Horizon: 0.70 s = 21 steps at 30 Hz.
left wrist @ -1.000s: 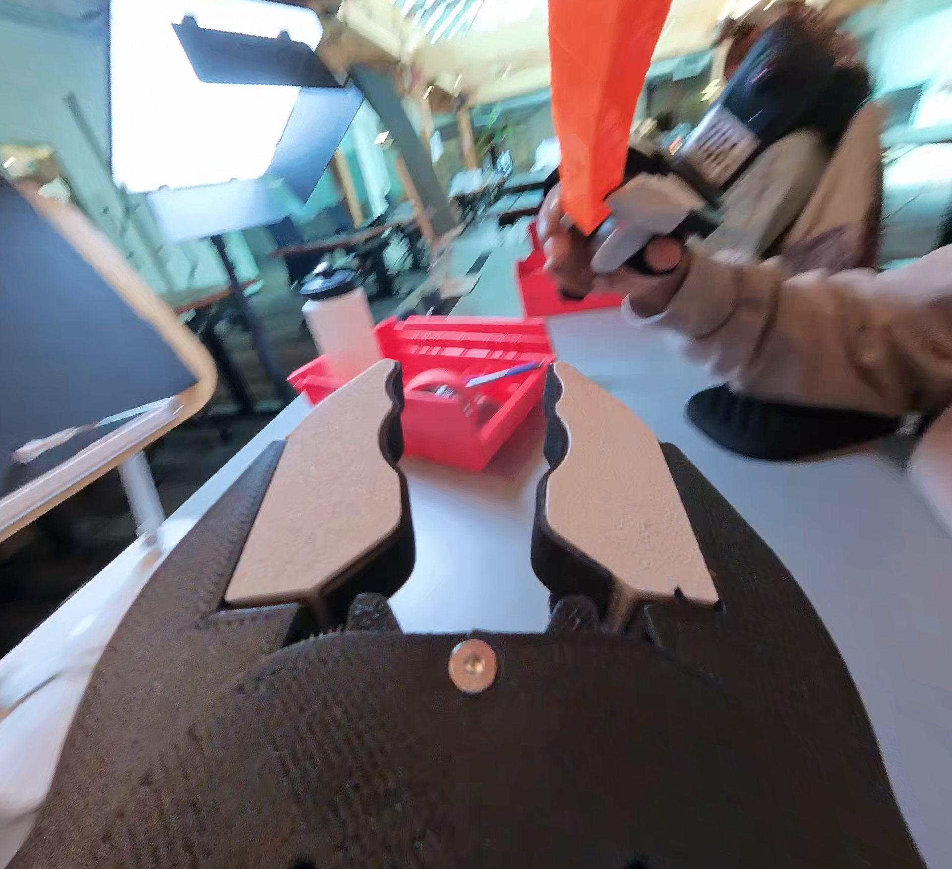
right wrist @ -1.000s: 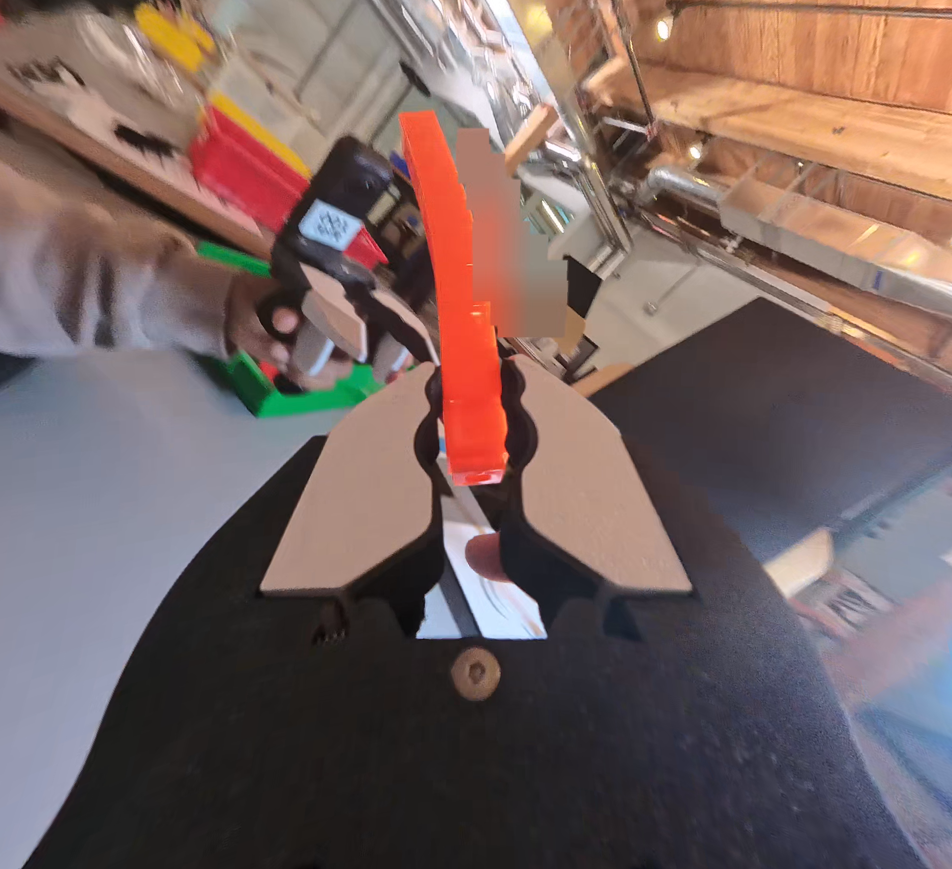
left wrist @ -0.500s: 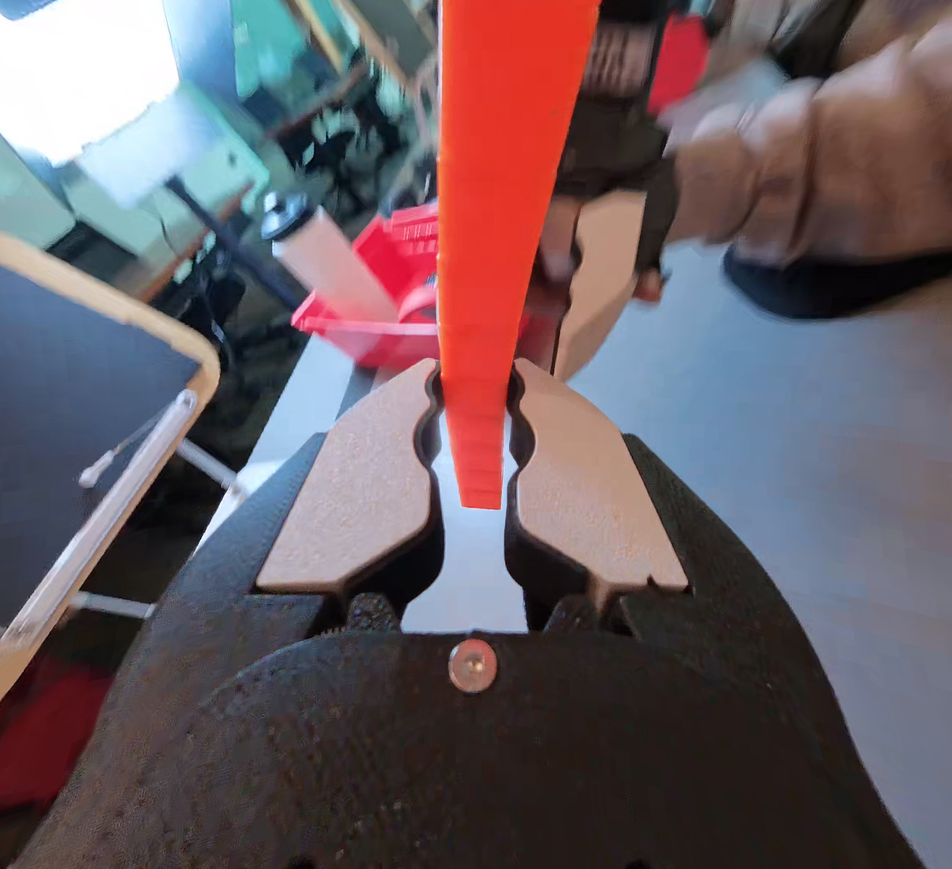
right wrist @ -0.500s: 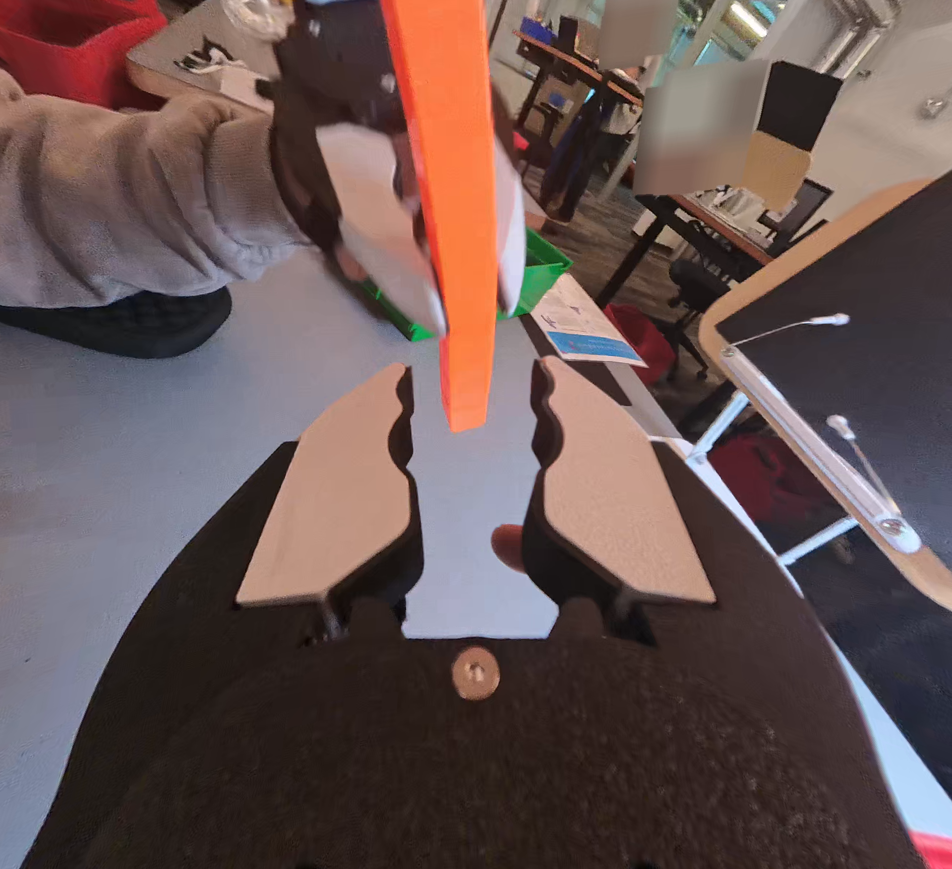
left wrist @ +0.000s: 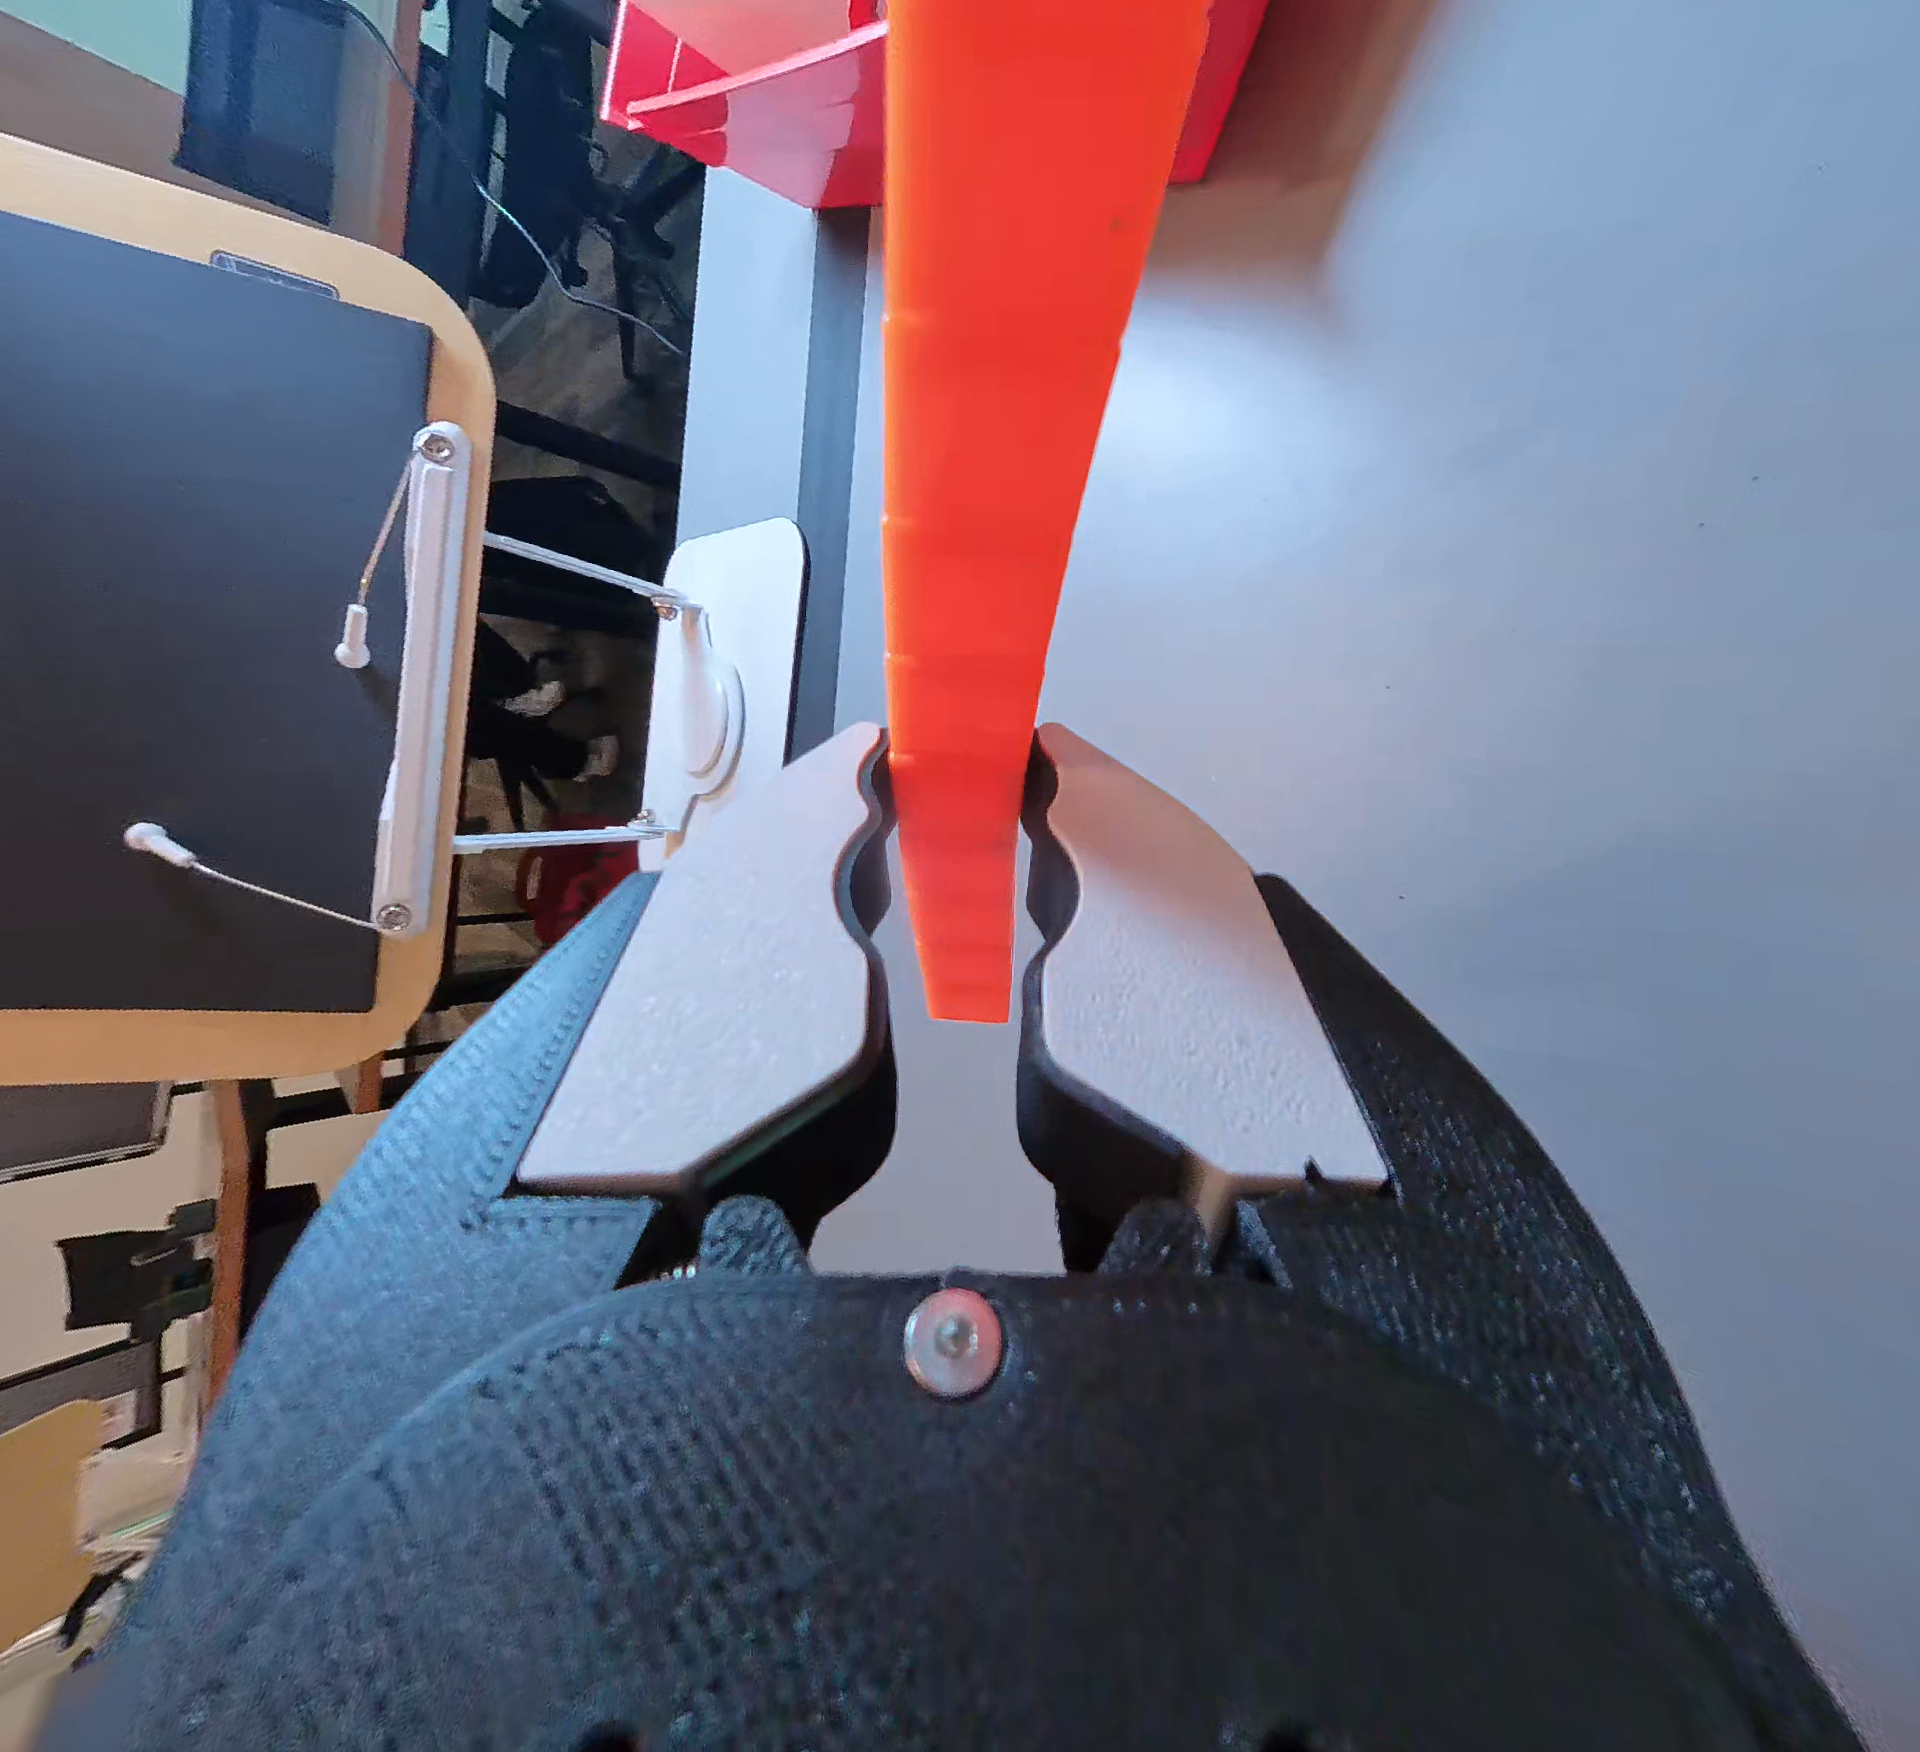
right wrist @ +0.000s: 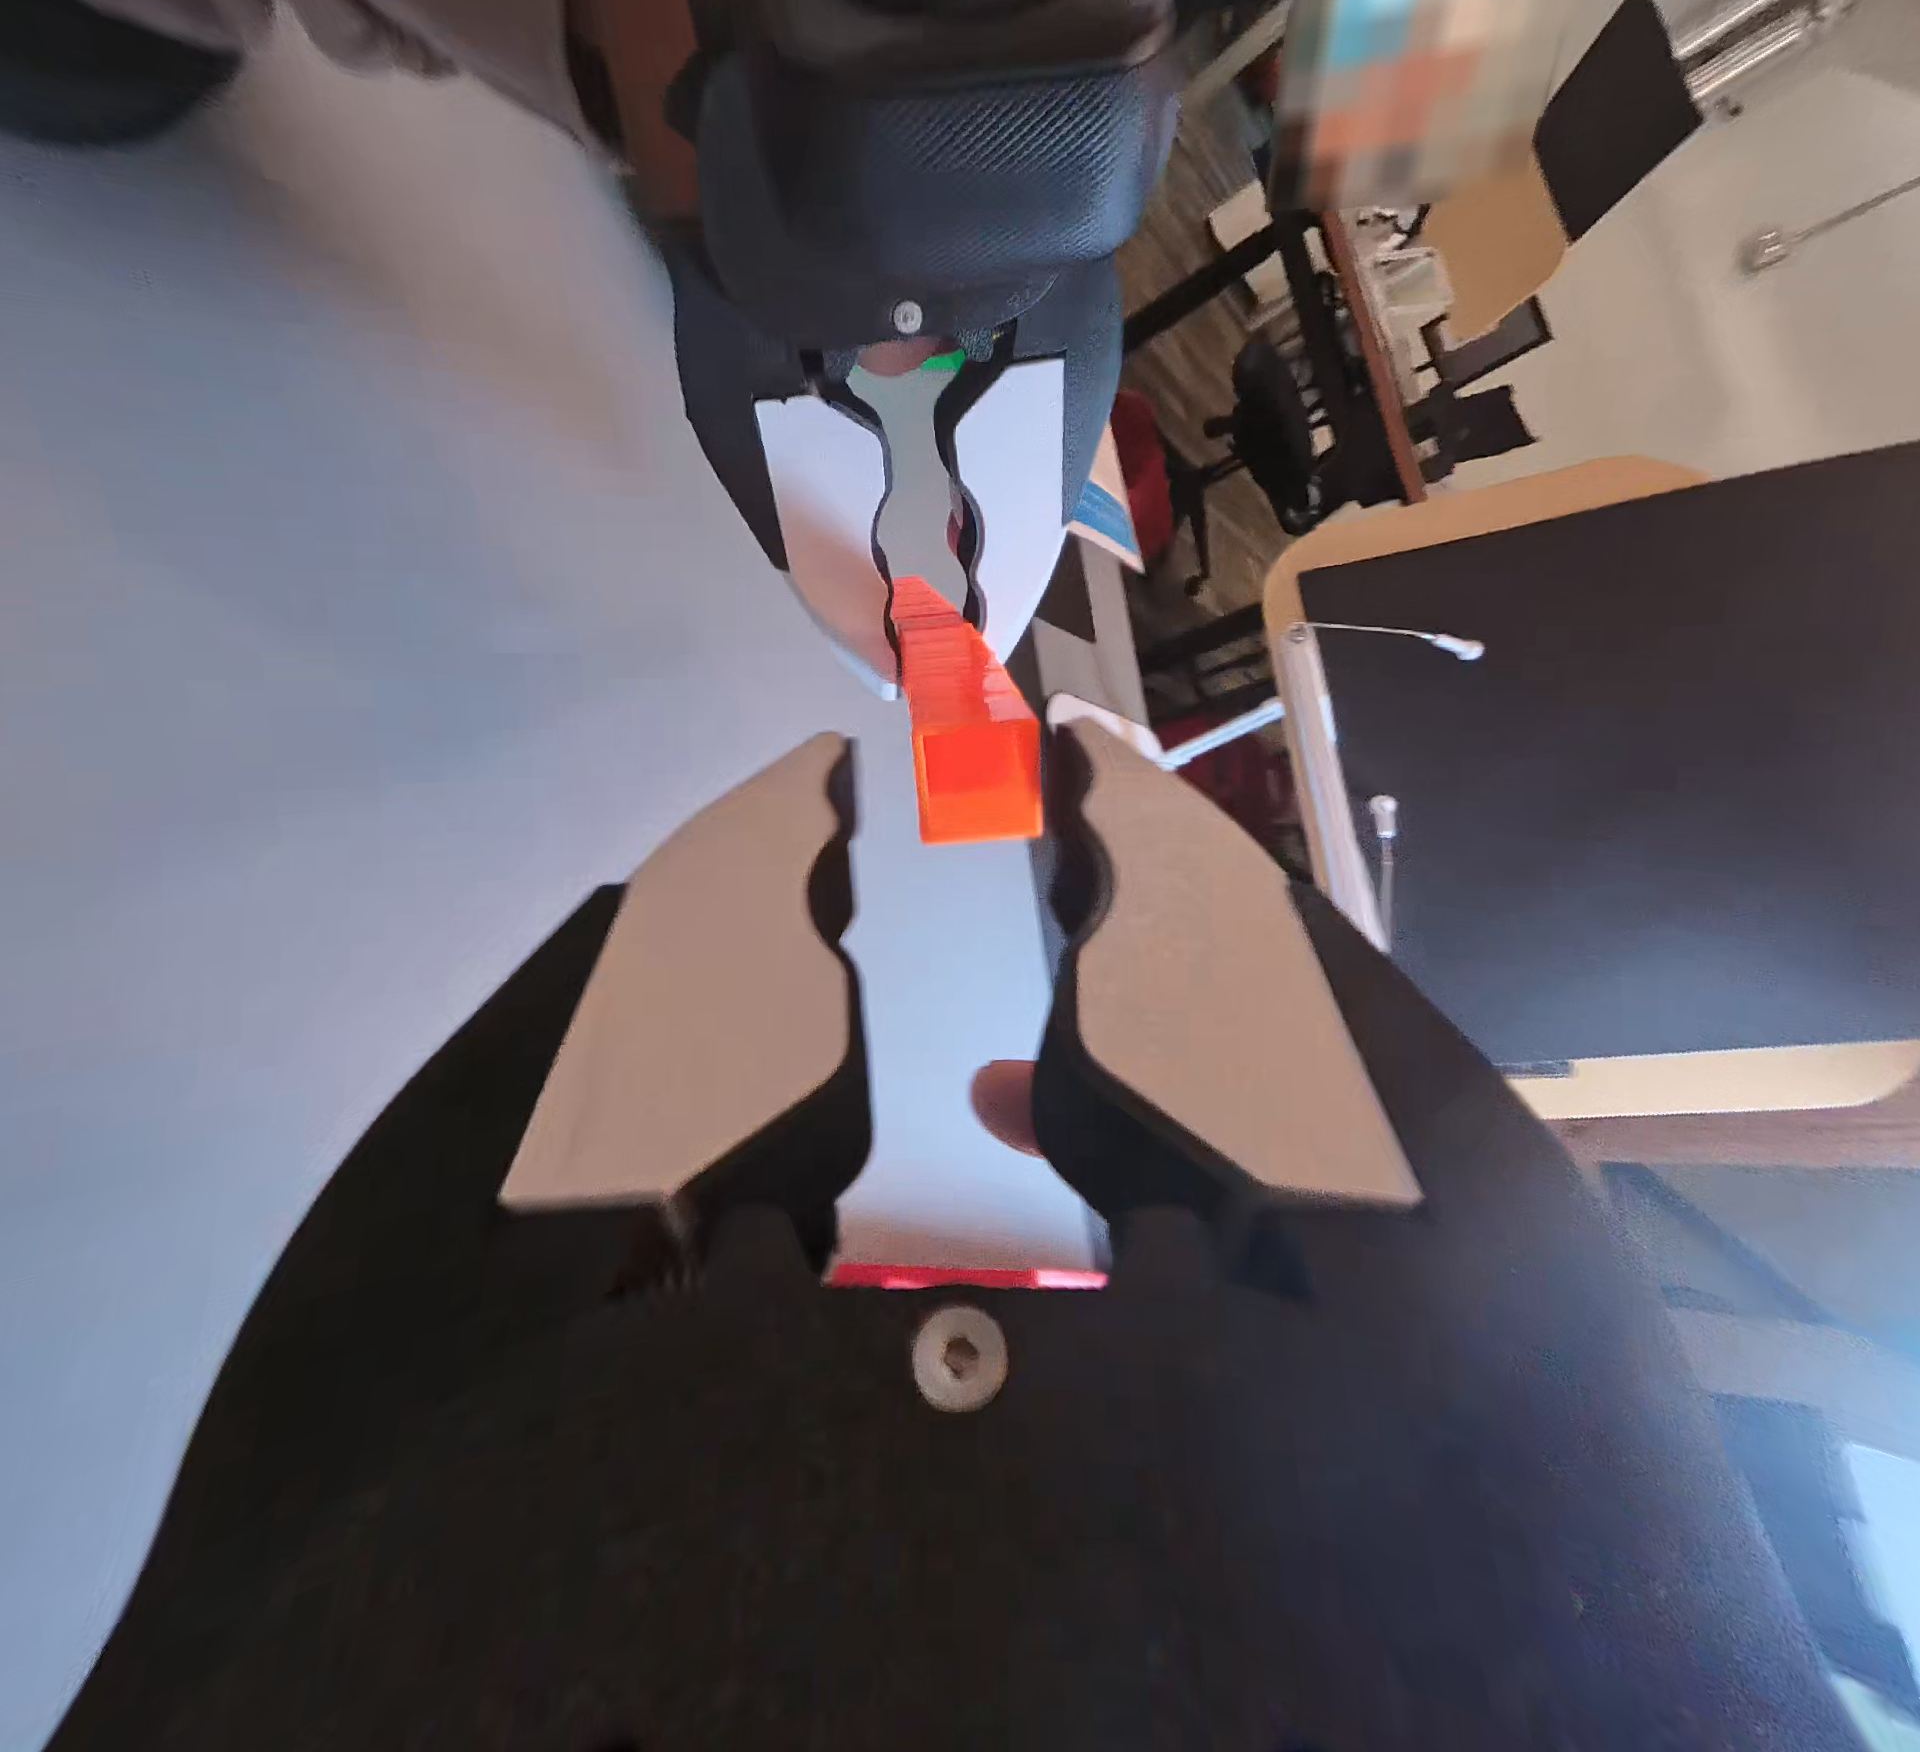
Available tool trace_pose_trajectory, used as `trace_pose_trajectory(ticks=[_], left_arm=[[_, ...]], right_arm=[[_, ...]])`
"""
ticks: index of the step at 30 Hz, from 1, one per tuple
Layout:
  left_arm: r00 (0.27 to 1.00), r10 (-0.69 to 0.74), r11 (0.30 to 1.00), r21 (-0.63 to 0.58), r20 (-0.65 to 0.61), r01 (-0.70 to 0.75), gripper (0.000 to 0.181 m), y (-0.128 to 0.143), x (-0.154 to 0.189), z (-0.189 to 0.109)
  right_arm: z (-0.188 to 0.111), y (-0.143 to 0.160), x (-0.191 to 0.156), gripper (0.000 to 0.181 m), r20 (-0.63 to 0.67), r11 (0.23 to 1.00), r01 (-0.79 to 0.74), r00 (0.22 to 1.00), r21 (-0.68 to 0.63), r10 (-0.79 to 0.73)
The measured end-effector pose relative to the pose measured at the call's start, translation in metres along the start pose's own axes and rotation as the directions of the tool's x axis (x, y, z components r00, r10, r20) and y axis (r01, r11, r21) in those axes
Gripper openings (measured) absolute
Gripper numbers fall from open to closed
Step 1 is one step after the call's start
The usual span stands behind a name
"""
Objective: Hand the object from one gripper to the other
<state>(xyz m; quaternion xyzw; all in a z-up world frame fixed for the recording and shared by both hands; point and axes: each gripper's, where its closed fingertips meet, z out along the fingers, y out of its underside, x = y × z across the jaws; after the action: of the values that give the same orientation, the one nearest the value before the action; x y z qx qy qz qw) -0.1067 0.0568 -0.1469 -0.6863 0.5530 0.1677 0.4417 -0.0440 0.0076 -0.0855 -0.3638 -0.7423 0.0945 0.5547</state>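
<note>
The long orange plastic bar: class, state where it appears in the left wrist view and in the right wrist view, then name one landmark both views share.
Left wrist view: the long orange plastic bar runs from the top edge down the centre, pinched in the left gripper.
Right wrist view: its square end faces the camera at centre, just ahead of the open right gripper.
Shared landmark: the black board with a pale wooden frame.

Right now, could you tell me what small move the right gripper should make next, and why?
Probably back it straight away. The left gripper is shut on the orange bar, while the right gripper stands open, its fingers apart from the bar's end, so the handover looks done.
</note>
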Motion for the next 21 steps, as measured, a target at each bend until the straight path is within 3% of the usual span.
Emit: trace_pose_trajectory(ticks=[1,4,8,10,12,14,15,17,19,21], left_arm=[[1.0,0.008,1.0,0.001,0.013,-0.008,0.023,0.0,-0.001,0.0],[0.993,-0.04,0.998,0.052,0.107,0.035,0.024,0.002,-0.021,-0.003],[0.932,-0.254,0.944,0.278,0.258,0.18,0.037,-0.002,-0.068,-0.03],[0.901,-0.349,0.898,0.366,0.256,0.244,0.04,0.0,-0.082,-0.043],[0.869,-0.477,0.817,0.429,0.127,0.386,0.044,0.002,-0.084,-0.046],[0.766,-0.623,0.623,0.494,-0.155,0.607,0.047,-0.007,-0.078,-0.046],[0.664,-0.659,0.471,0.495,-0.353,0.73,0.048,-0.019,-0.073,-0.049],[0.402,-0.598,0.151,0.395,-0.694,0.906,0.054,-0.045,-0.068,-0.06],[0.198,-0.465,-0.077,0.262,-0.863,0.962,0.061,-0.064,-0.071,-0.072],[0.106,-0.409,-0.193,0.2,-0.906,0.961,0.062,-0.07,-0.076,-0.076]], right_arm=[[0.005,-0.001,0.003,0.024,-0.053,0.999,0.045,0.998,0.0,-0.045],[0.011,-0.009,0.013,0.024,-0.179,0.992,0.122,0.977,0.004,-0.119],[0.002,-0.015,0.035,0.023,-0.347,0.984,0.176,0.924,0.004,-0.164],[-0.008,-0.018,0.05,0.023,-0.441,0.98,0.197,0.879,-0.006,-0.18],[-0.019,-0.022,0.064,0.023,-0.544,0.972,0.234,0.813,-0.025,-0.21],[-0.029,-0.026,0.074,0.023,-0.636,0.965,0.261,0.738,-0.04,-0.225],[-0.034,-0.028,0.078,0.023,-0.682,0.96,0.276,0.693,-0.05,-0.235],[-0.039,-0.033,0.08,0.023,-0.744,0.939,0.331,0.603,-0.096,-0.289],[-0.032,-0.035,0.074,0.023,-0.766,0.921,0.367,0.553,-0.13,-0.328],[-0.008,-0.034,0.053,0.023,-0.73,0.902,0.414,0.578,-0.124,-0.365]])
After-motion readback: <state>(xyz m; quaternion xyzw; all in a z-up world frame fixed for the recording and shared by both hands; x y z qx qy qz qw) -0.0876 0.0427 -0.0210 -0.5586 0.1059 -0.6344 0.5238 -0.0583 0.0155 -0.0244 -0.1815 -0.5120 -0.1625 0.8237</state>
